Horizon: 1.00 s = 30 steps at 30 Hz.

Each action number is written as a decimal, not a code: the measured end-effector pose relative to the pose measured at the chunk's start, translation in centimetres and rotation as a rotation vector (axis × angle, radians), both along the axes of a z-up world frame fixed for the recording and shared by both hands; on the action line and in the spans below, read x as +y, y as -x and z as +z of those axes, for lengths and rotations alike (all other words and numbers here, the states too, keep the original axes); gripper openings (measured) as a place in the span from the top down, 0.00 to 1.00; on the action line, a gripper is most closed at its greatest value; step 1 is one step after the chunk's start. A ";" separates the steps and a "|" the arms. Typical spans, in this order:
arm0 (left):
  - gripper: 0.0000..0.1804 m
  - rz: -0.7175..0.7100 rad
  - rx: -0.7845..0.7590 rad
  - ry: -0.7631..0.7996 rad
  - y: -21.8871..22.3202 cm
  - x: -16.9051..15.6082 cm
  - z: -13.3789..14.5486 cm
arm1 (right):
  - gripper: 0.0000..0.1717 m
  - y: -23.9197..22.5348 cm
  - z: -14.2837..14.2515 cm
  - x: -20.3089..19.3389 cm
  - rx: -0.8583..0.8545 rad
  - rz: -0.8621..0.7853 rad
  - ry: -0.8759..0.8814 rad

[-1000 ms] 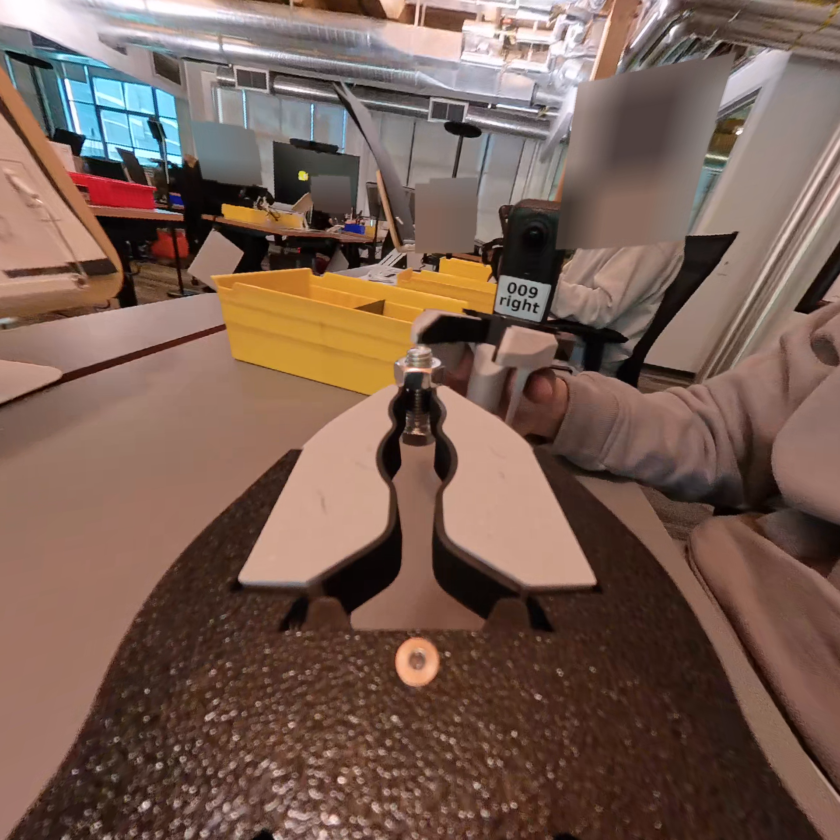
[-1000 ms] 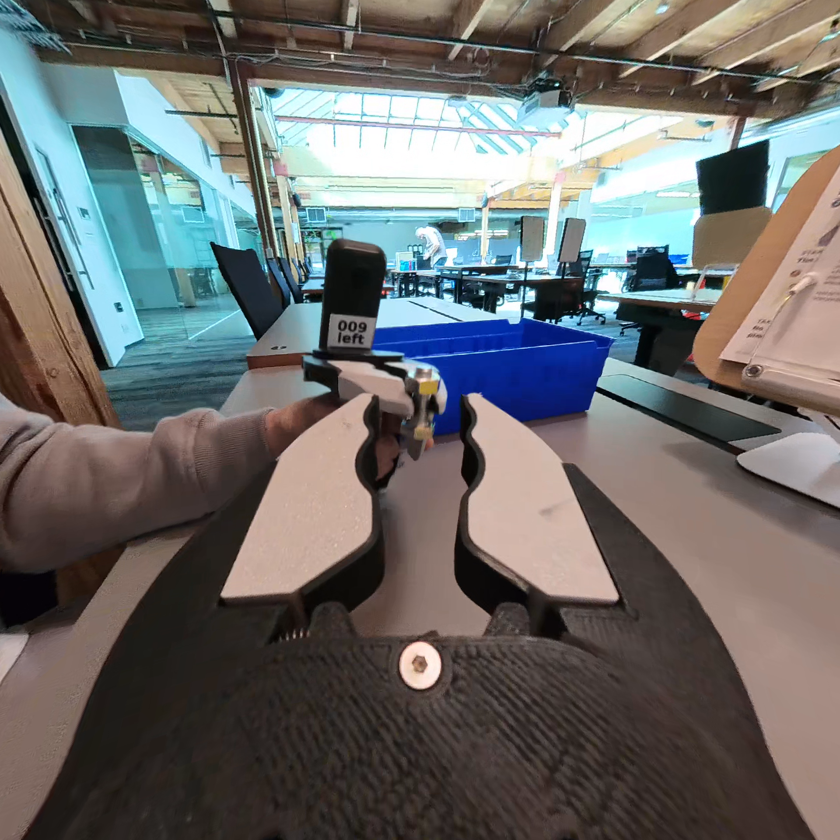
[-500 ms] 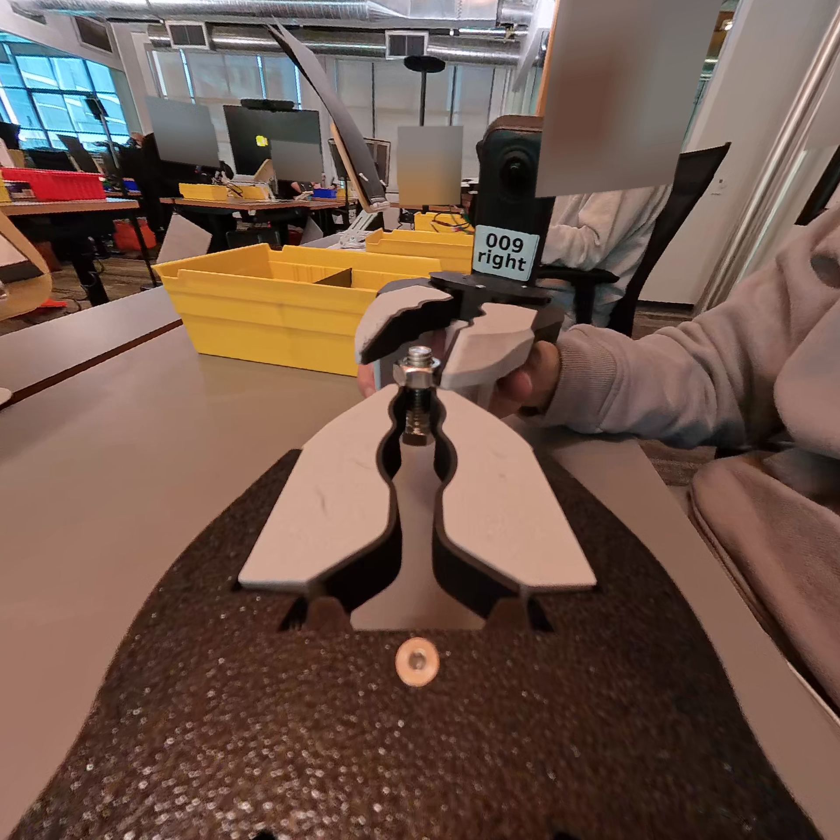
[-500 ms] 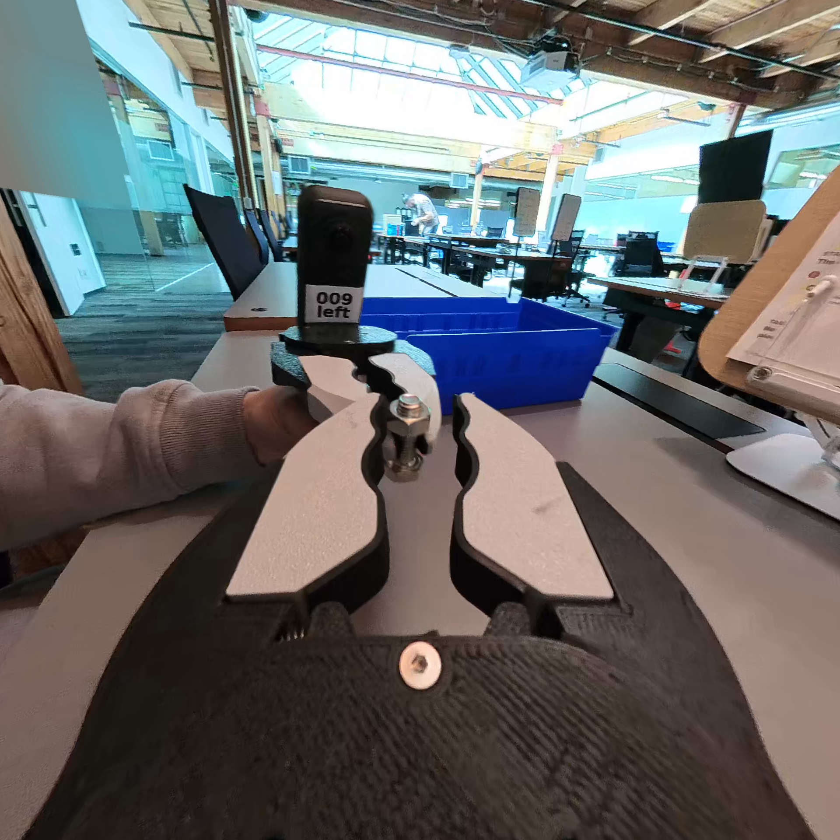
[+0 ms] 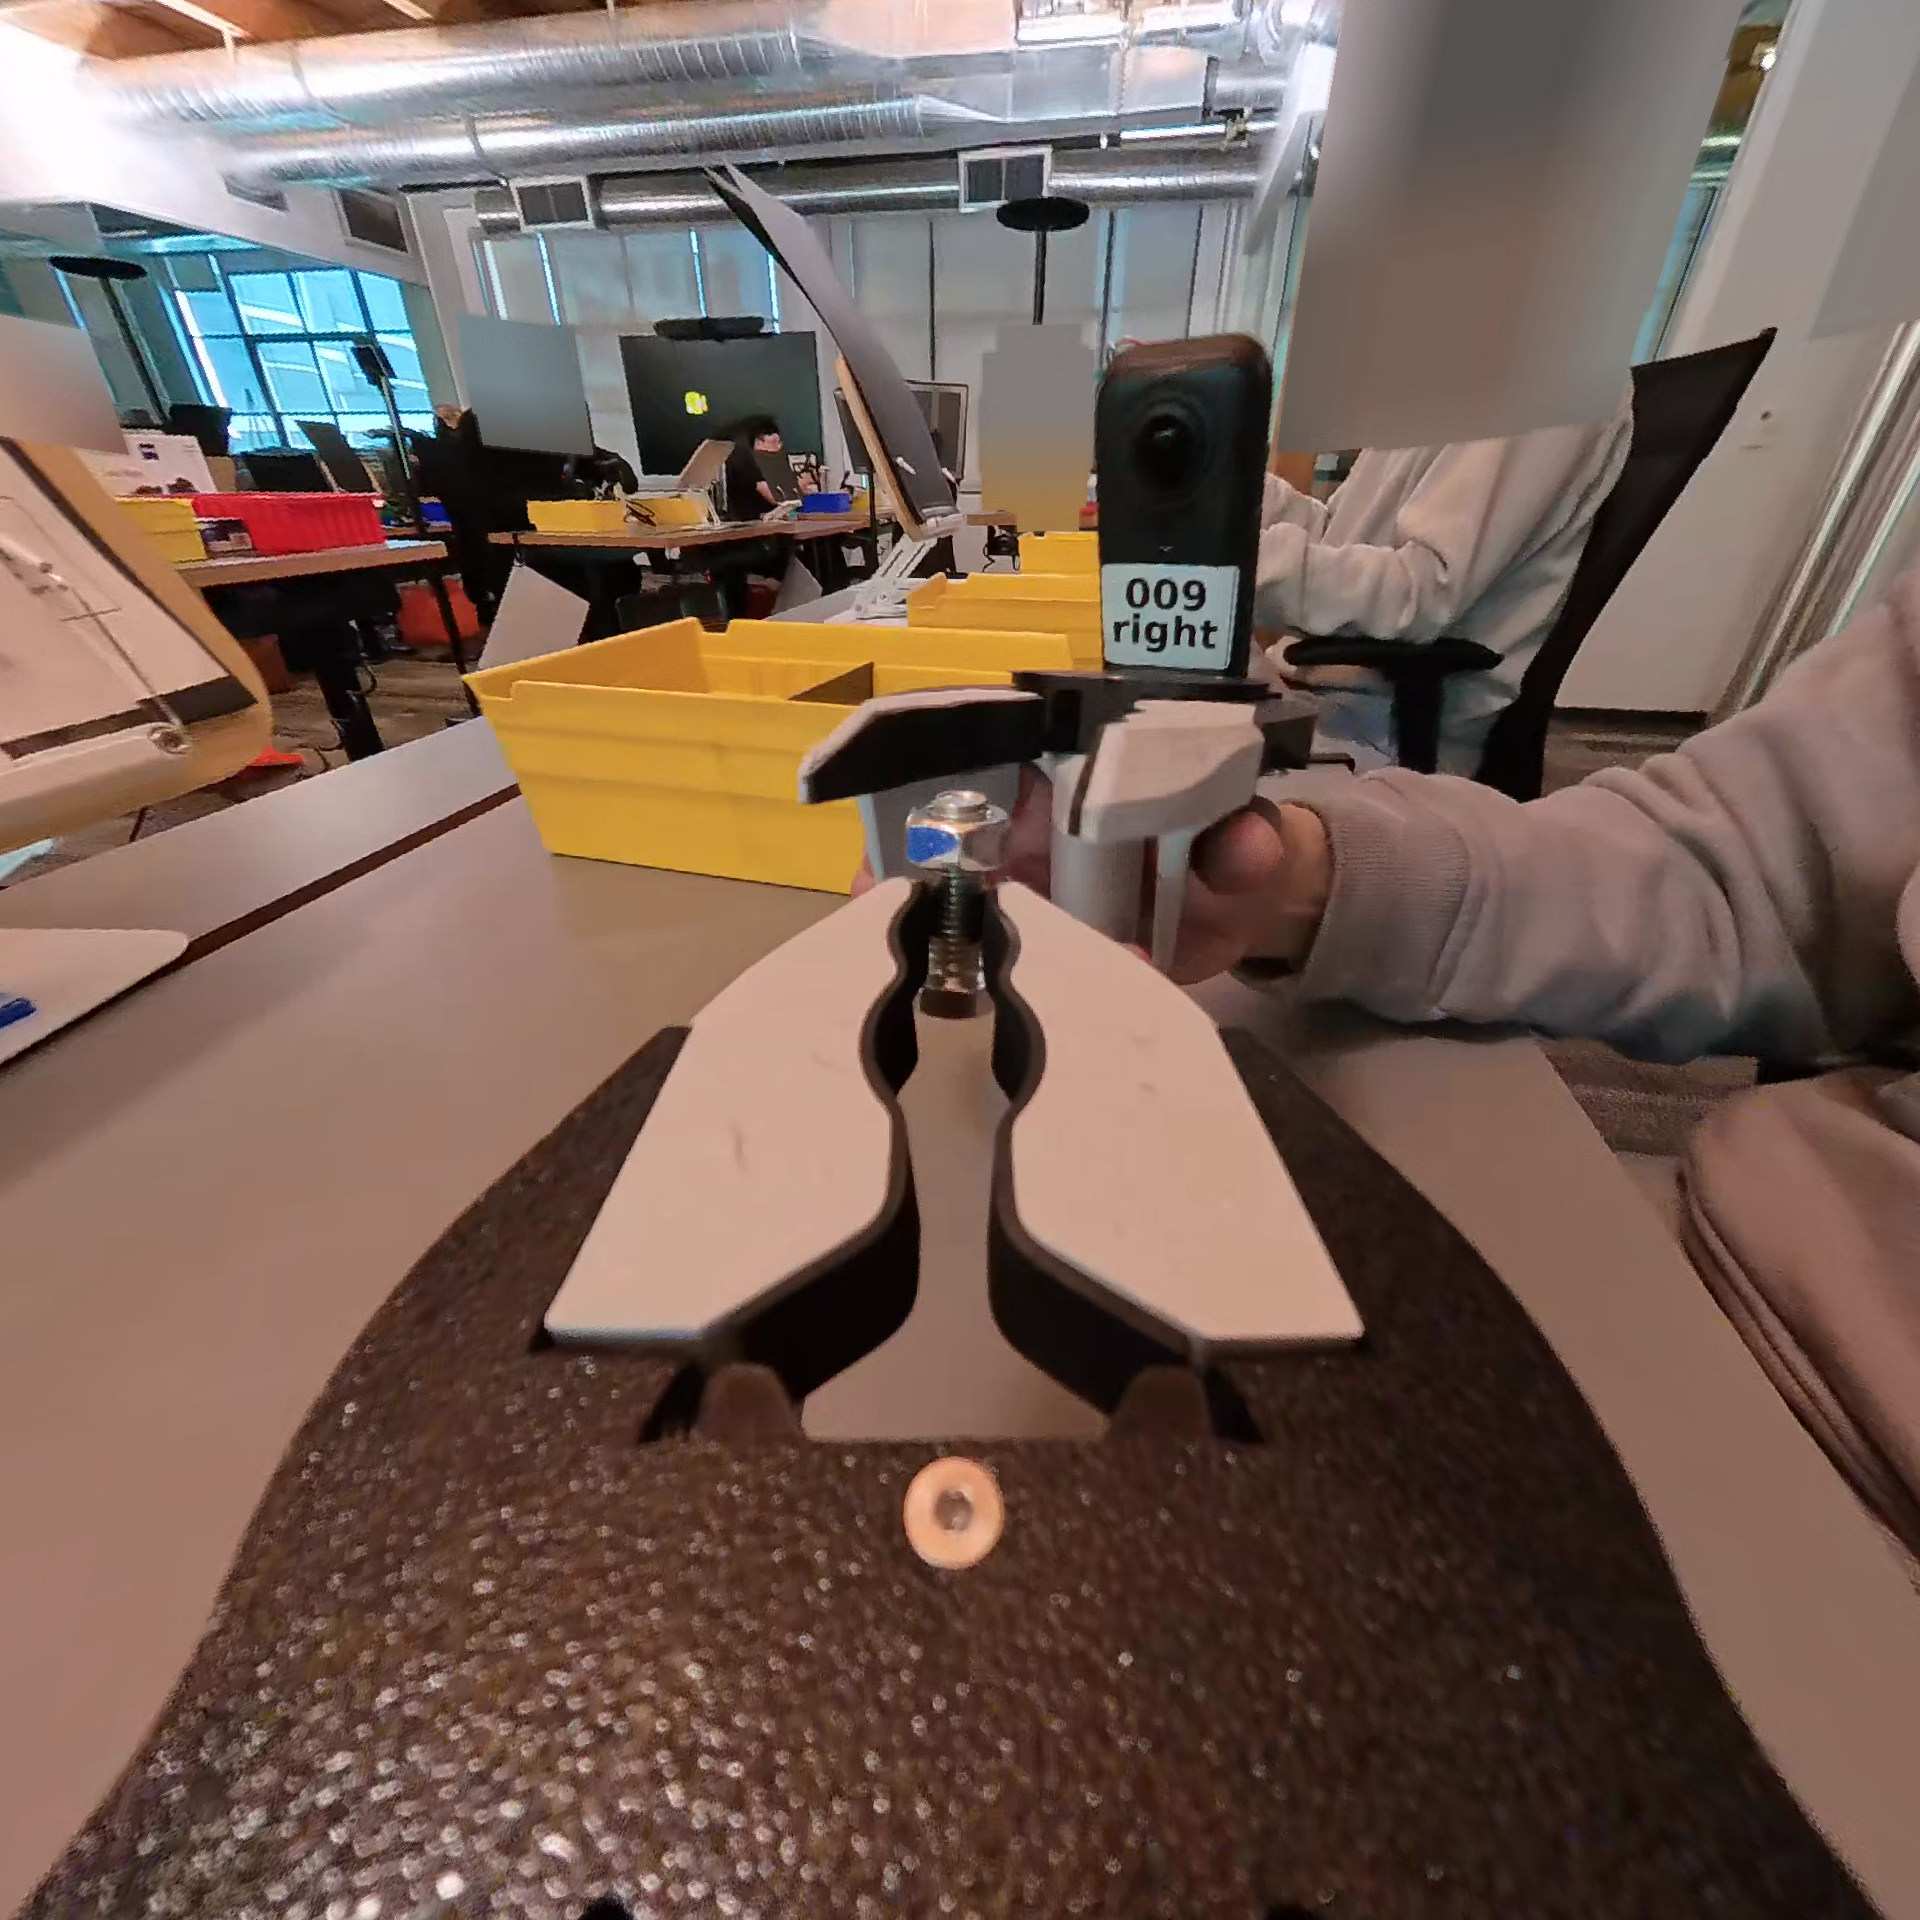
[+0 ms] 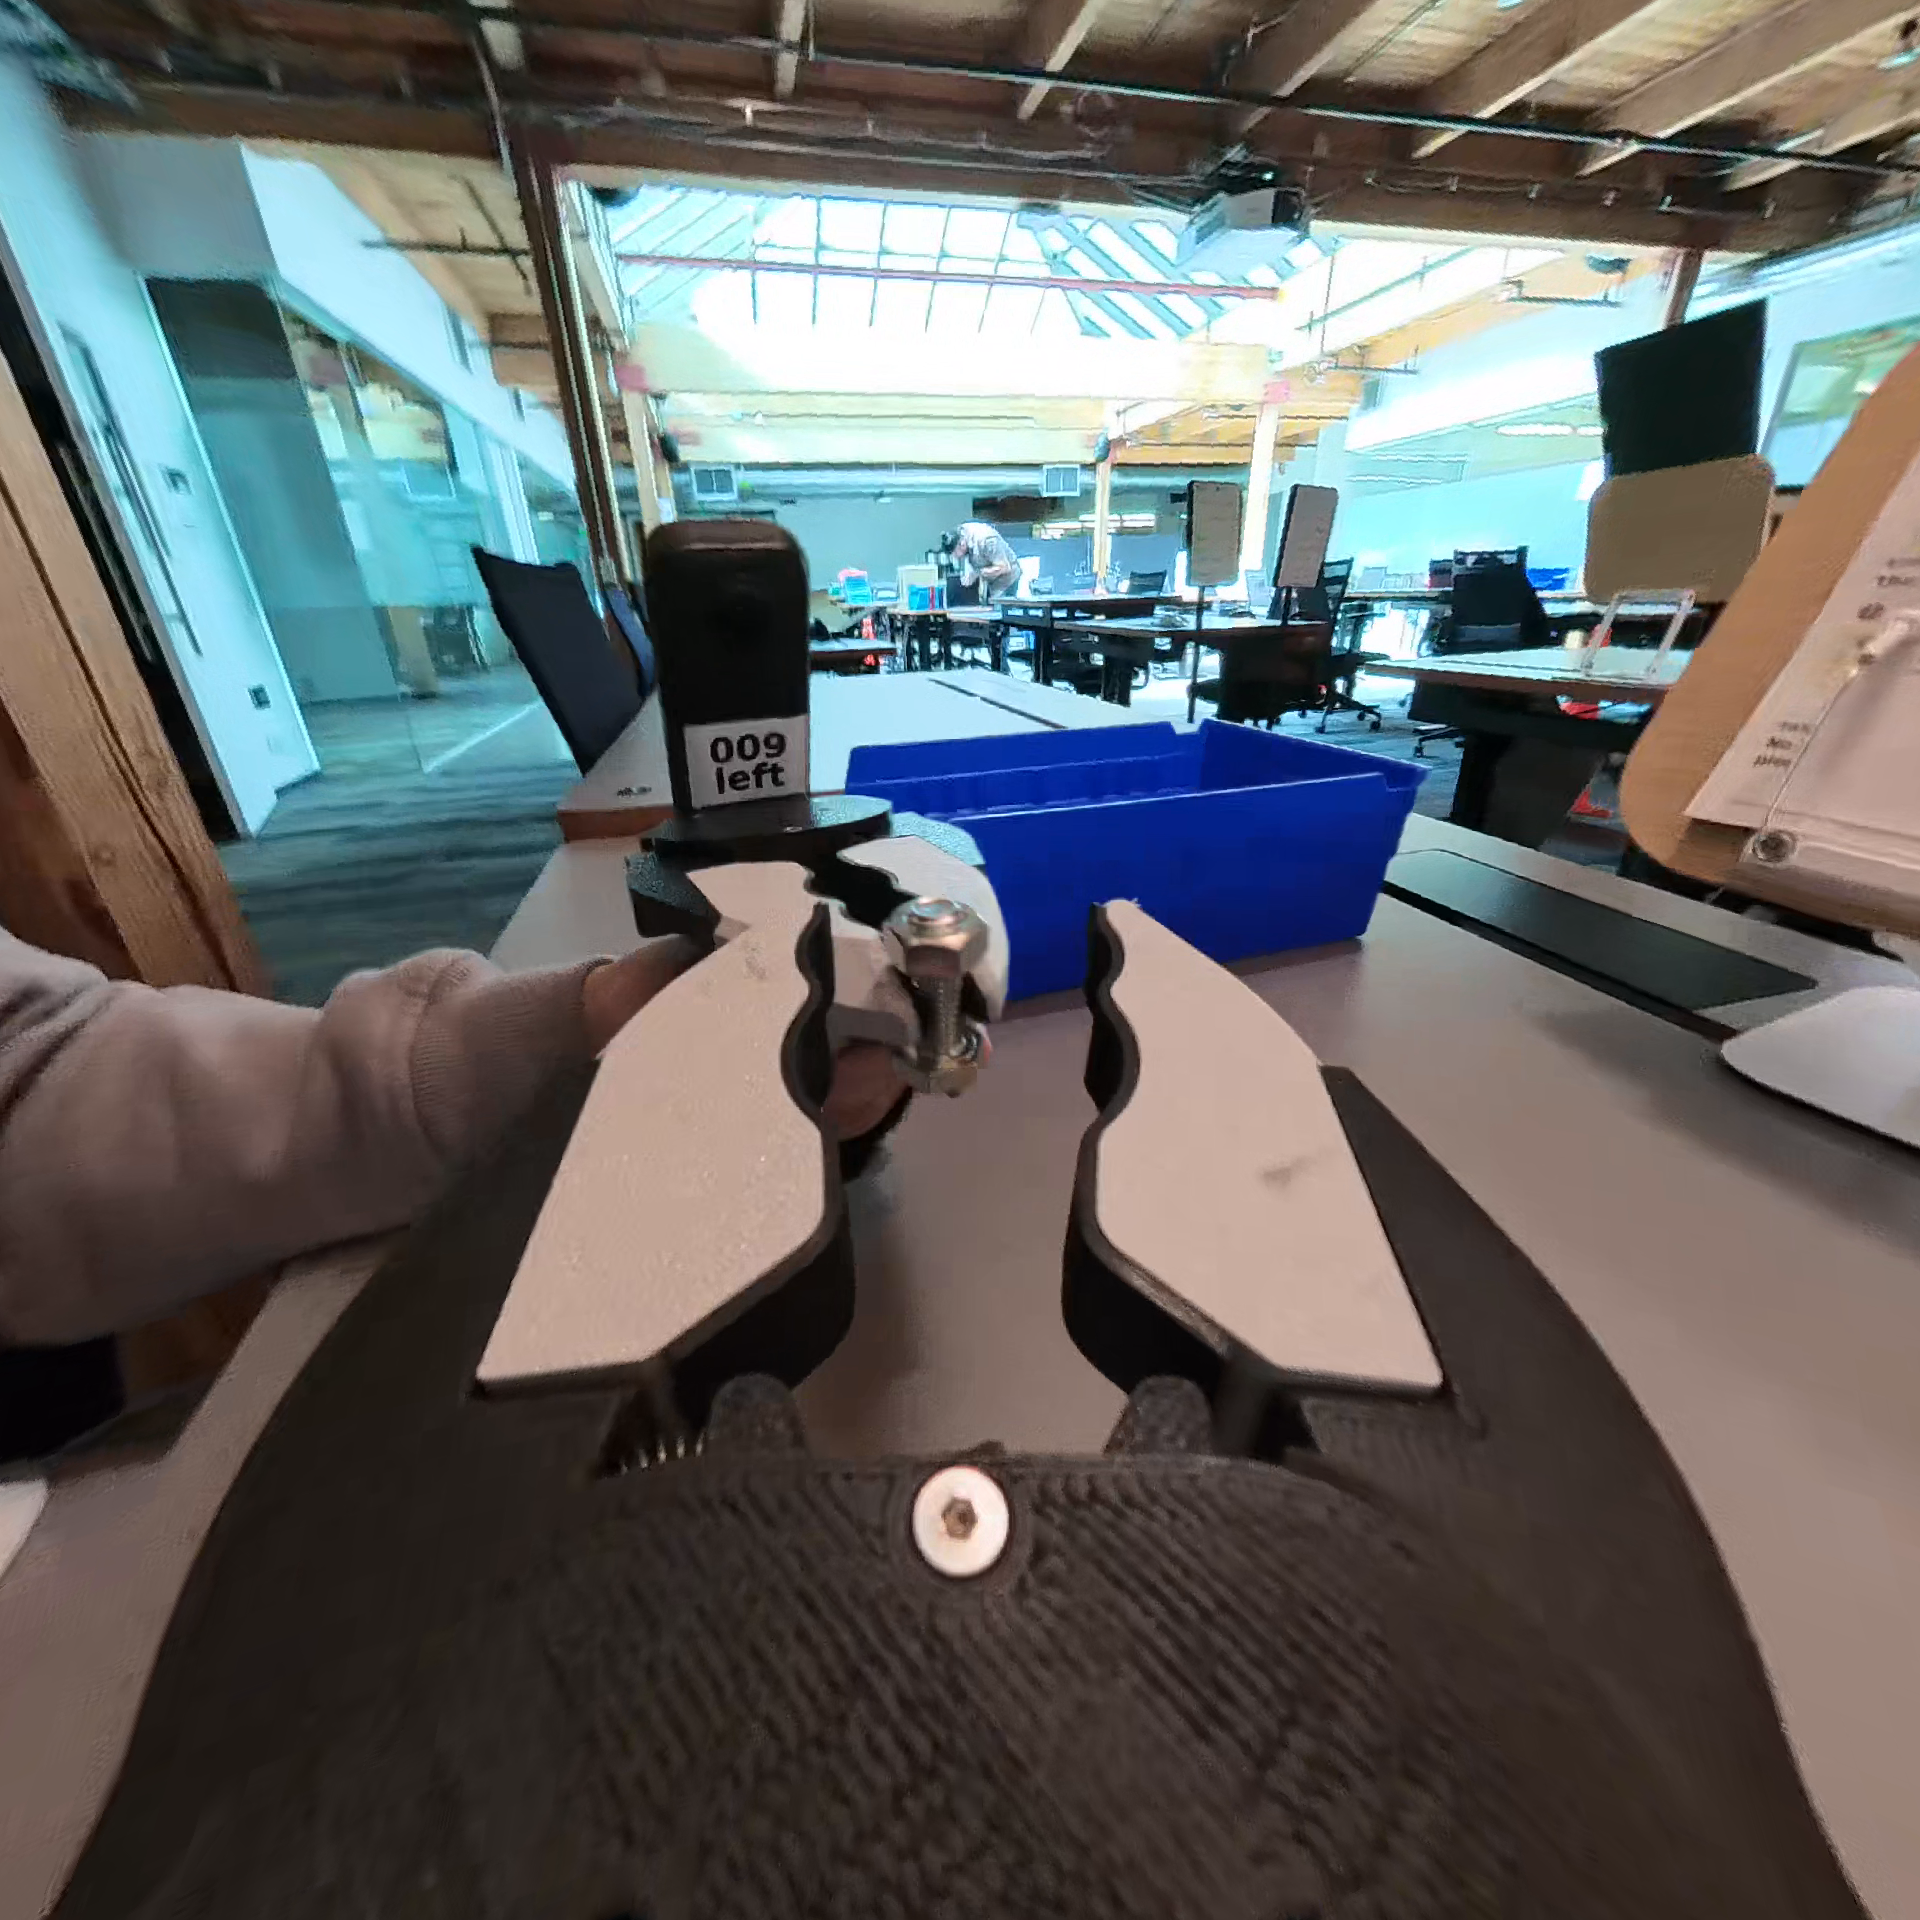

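Left wrist view shows one bolt standing upright with one nut threaded near its top, its threaded shank pinched between the narrow tips of the left gripper, whose pads press on it from both sides. One right gripper faces it, its fingers spread wide with nothing pressed between them; the bolt stands in front of their gap, apart from both. Two hands grip the handles, each in a pale grey sleeve. Bins number at least three: two yellow bins toward the far edge of the grey bench in the left view, one blue bin near the far edge in the right view. One tilted wooden stand with a clipped sheet is cut off at the picture's side. Around lies an open office with desks, chairs, ceiling ducts and timber beams. The bolt's head is partly hidden between the tips, and the bins' contents cannot be seen.
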<state>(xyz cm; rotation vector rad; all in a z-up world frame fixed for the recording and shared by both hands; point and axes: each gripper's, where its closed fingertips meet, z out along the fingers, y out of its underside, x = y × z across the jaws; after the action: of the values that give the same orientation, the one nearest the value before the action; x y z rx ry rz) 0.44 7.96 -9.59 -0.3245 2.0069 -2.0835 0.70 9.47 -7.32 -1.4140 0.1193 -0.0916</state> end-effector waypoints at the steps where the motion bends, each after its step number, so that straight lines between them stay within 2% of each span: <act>1: 0.95 0.000 -0.004 -0.012 0.0 -0.2 -0.2 | 0.74 0.2 -0.2 0.3 -0.023 -0.005 0.016; 3: 0.95 0.002 -0.019 -0.016 0.1 -0.4 -0.1 | 0.75 -0.1 -0.5 0.4 -0.030 -0.031 0.039; 5: 0.95 0.025 -0.028 0.021 -0.1 0.1 0.5 | 0.71 -1.3 -0.1 -0.5 0.004 -0.070 0.010; 6: 0.95 0.020 -0.025 0.053 -0.1 0.5 0.9 | 0.73 -1.9 0.0 -1.0 0.036 -0.086 -0.005; 7: 0.95 0.016 -0.028 0.080 0.0 0.9 1.2 | 0.84 -3.6 -0.1 -1.9 0.076 -0.174 -0.015; 8: 0.95 0.029 -0.036 0.088 -0.1 1.2 1.4 | 0.79 -4.7 -0.2 -2.7 0.095 -0.226 -0.032; 11: 0.95 0.040 -0.033 0.059 -0.3 1.0 1.0 | 0.75 -2.8 0.5 -2.4 0.067 -0.101 -0.048; 15: 0.95 0.048 -0.036 0.010 -0.3 -0.1 0.4 | 0.74 0.3 0.8 -0.2 -0.018 0.005 -0.038; 19: 0.95 0.054 -0.055 -0.009 -0.1 -0.9 0.3 | 0.79 0.0 0.1 0.2 -0.052 -0.048 0.011; 23: 0.95 0.105 -0.027 0.055 -1.0 0.2 0.9 | 0.72 -2.0 0.2 -1.0 0.016 -0.110 -0.003; 25: 0.95 0.111 -0.049 0.074 -0.9 0.8 1.2 | 0.81 -3.6 0.1 -1.9 0.058 -0.197 -0.031; 27: 0.95 0.119 -0.065 0.073 -0.9 1.0 1.4 | 0.78 -3.2 0.5 -2.0 0.087 -0.141 -0.056; 30: 0.95 0.127 -0.062 0.051 -1.0 0.5 1.0 | 0.75 -0.8 0.8 -0.8 0.040 -0.025 -0.058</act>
<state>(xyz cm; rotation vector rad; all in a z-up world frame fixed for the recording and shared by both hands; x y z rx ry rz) 1.42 8.42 -8.58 -0.3804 1.8506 -2.0439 1.53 8.70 -6.57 -1.3570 0.1718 -0.0800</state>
